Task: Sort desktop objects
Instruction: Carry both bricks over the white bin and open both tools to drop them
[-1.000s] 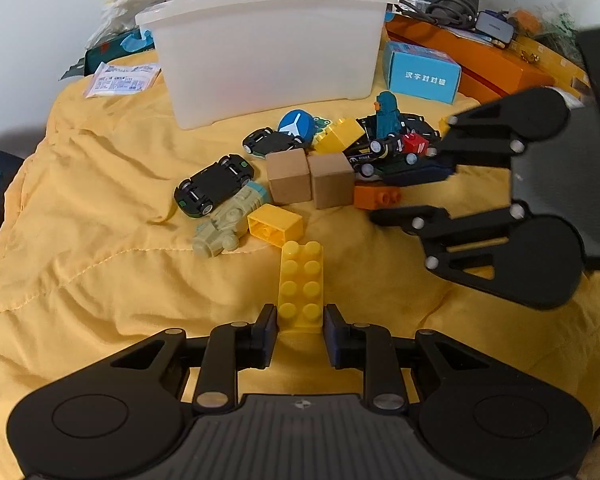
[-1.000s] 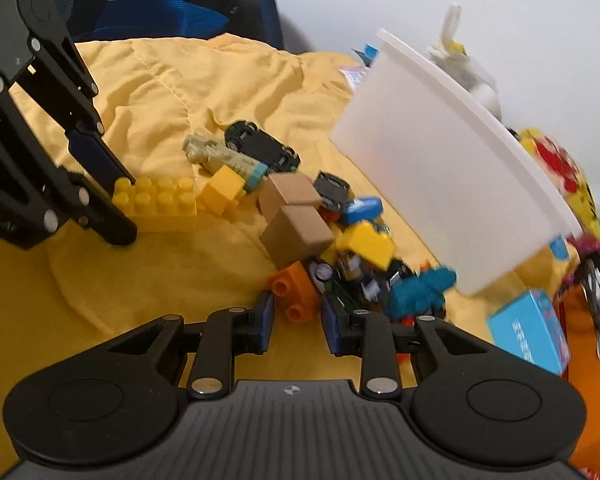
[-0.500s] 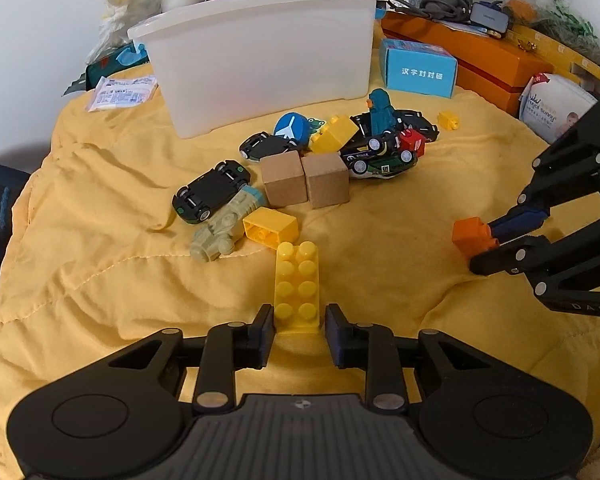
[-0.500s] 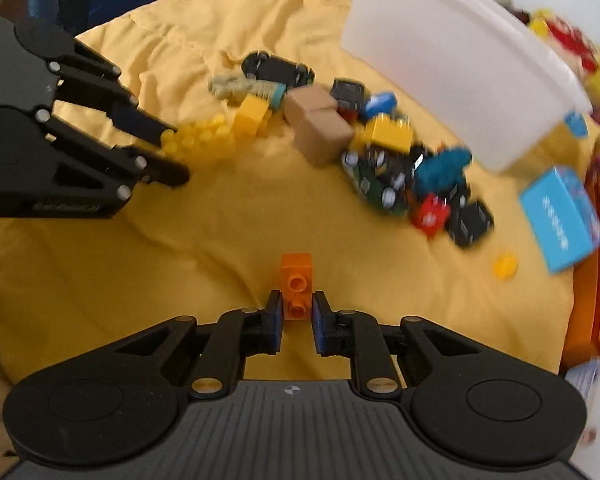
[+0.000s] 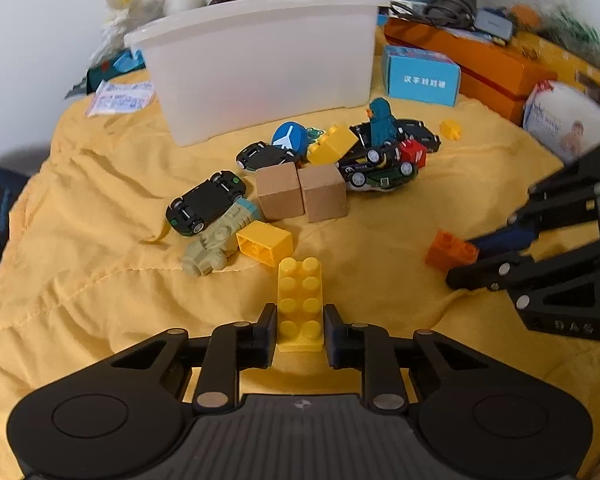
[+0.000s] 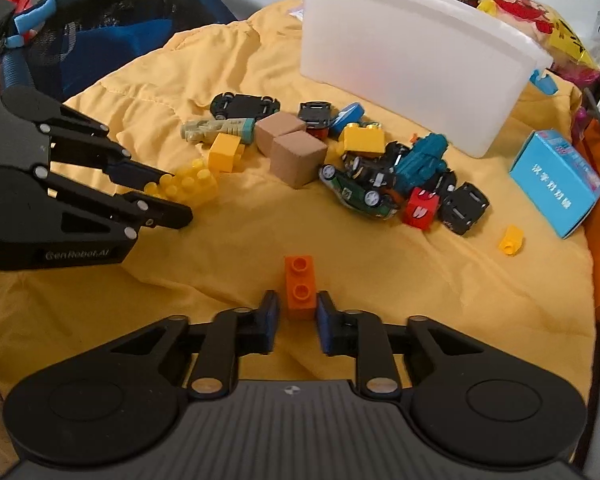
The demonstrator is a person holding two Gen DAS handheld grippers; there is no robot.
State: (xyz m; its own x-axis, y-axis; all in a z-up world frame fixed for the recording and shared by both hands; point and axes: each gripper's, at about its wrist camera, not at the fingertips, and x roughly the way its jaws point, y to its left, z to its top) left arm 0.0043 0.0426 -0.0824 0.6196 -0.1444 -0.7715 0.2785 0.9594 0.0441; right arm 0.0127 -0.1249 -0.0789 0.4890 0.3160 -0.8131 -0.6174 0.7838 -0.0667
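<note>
On the left of the right-wrist view, the left gripper [image 6: 180, 196] reaches in low over the yellow cloth [image 6: 228, 240], its jaws having just narrowed onto the long yellow brick [image 5: 300, 304], which sits squarely between the pads; gripping it by the long sides should keep it from twisting. Toward the middle lies the unsorted heap: a black toy car [image 5: 206, 204], two wooden cubes [image 5: 302, 192], a small yellow block [image 5: 265, 242] and a teal figure [image 5: 380, 122] among more cars. Behind them, in the upper middle, stands the white bin [image 5: 260, 68], probably where the sorted pieces go. On the right of the left-wrist view, the right gripper [image 5: 466, 258] is clamped narrow on the orange brick [image 6: 299, 288], carried clear of the heap, likely so the bricks can be grouped apart from the cars.
</note>
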